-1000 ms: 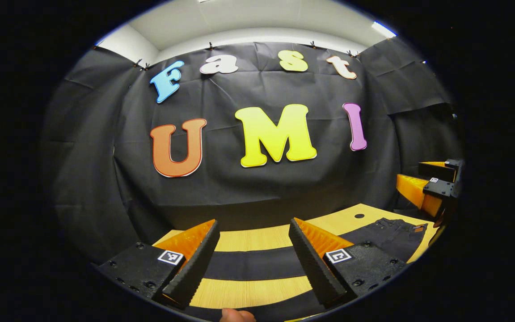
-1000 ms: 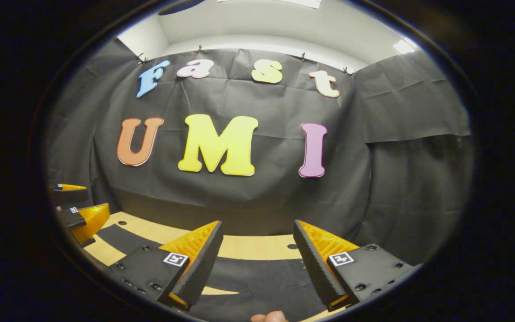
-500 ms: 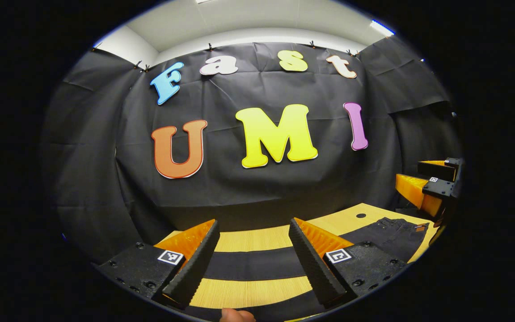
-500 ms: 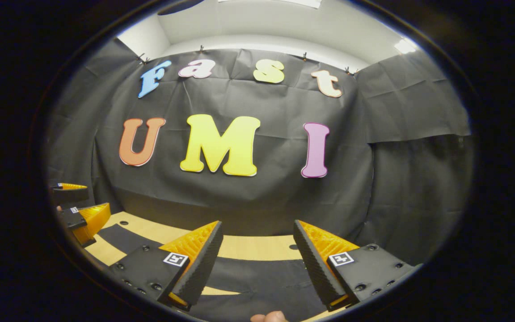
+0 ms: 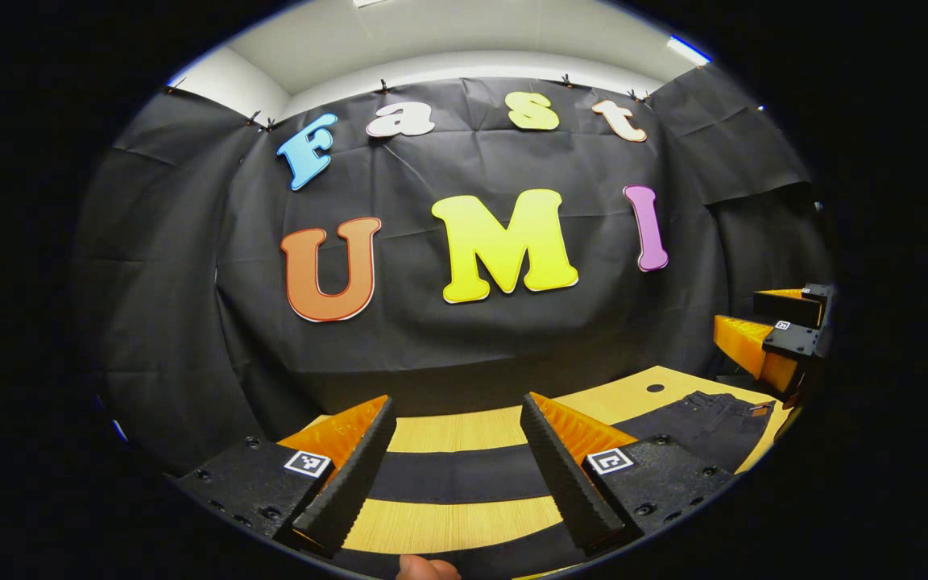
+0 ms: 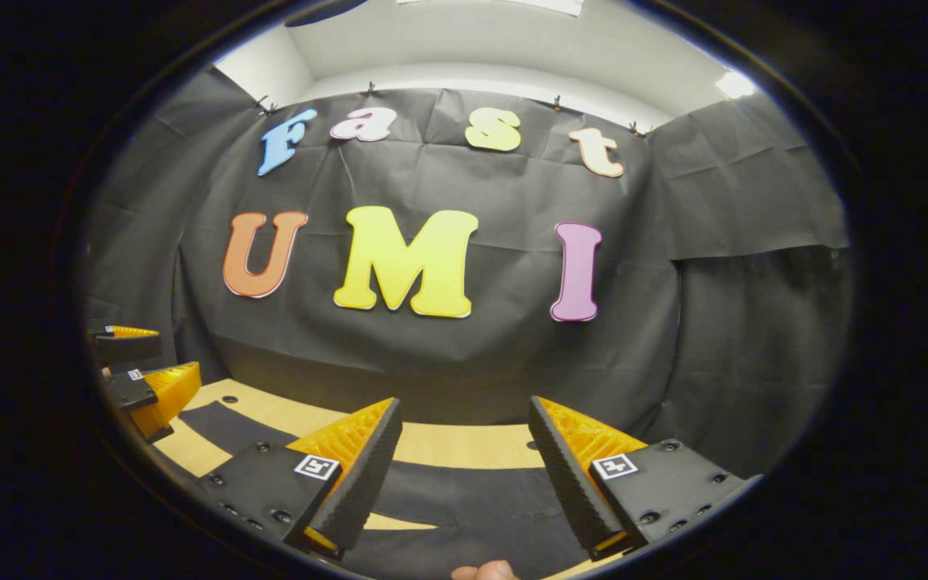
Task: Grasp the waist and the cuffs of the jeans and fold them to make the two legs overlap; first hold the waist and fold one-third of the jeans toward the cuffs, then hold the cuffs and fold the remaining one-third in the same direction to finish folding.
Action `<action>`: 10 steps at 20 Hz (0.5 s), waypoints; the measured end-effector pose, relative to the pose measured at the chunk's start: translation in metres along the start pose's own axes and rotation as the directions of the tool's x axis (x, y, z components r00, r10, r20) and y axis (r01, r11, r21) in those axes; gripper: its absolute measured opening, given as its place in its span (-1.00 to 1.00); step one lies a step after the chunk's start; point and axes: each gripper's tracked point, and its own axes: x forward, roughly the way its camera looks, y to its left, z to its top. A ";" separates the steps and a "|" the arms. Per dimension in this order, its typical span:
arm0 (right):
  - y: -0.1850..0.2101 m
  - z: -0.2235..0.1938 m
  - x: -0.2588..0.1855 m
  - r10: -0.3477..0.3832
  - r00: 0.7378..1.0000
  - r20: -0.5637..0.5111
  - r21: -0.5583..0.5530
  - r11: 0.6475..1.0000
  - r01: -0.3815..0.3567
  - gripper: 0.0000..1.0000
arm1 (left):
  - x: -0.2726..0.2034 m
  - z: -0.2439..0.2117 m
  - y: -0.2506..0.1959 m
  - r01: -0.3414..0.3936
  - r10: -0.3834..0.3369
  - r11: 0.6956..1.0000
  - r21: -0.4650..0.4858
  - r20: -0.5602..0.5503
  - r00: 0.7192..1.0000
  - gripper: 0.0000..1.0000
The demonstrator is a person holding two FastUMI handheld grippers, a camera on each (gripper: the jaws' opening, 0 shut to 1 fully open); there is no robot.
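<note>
Black cloth [image 5: 448, 338] drapes the booth's back and side walls, with a white ceiling [image 6: 512, 48] and a strip light above. Over the last second almost nothing has changed: both views have drifted only slightly, so the wall sits a touch further right than before. In my judgement the task has not begun, and both grippers are still poised above the garment.

Below the cloth is a pale wooden bench [image 5: 464, 431] with small round holes. The dark jeans [image 5: 456, 475] lie flat and unfolded across it, the two legs running apart as separate bands with bare wood between them. The waist [image 5: 718, 411] lies to the right in the left gripper view, beneath the right gripper [image 5: 754, 330].

The left gripper [image 5: 456, 463] hovers over the legs, fingers spread wide and holding nothing. The right gripper [image 6: 464, 467] hangs over the waist end, fingers equally wide and empty. In the right gripper view the left gripper [image 6: 138, 374] shows at the far left. A fingertip [image 6: 484, 570] peeks in at the lower edge.
</note>
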 end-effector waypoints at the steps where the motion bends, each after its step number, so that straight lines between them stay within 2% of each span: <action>1: 0.001 0.000 -0.001 0.001 1.000 0.002 0.000 1.000 -0.001 0.93 | 0.000 0.001 0.001 -0.002 0.002 1.000 -0.001 0.001 1.000 0.98; 10: 0.010 0.004 -0.005 0.037 0.999 0.006 -0.012 0.999 -0.037 0.93 | -0.011 0.001 0.009 -0.029 0.029 1.000 -0.004 0.001 1.000 0.98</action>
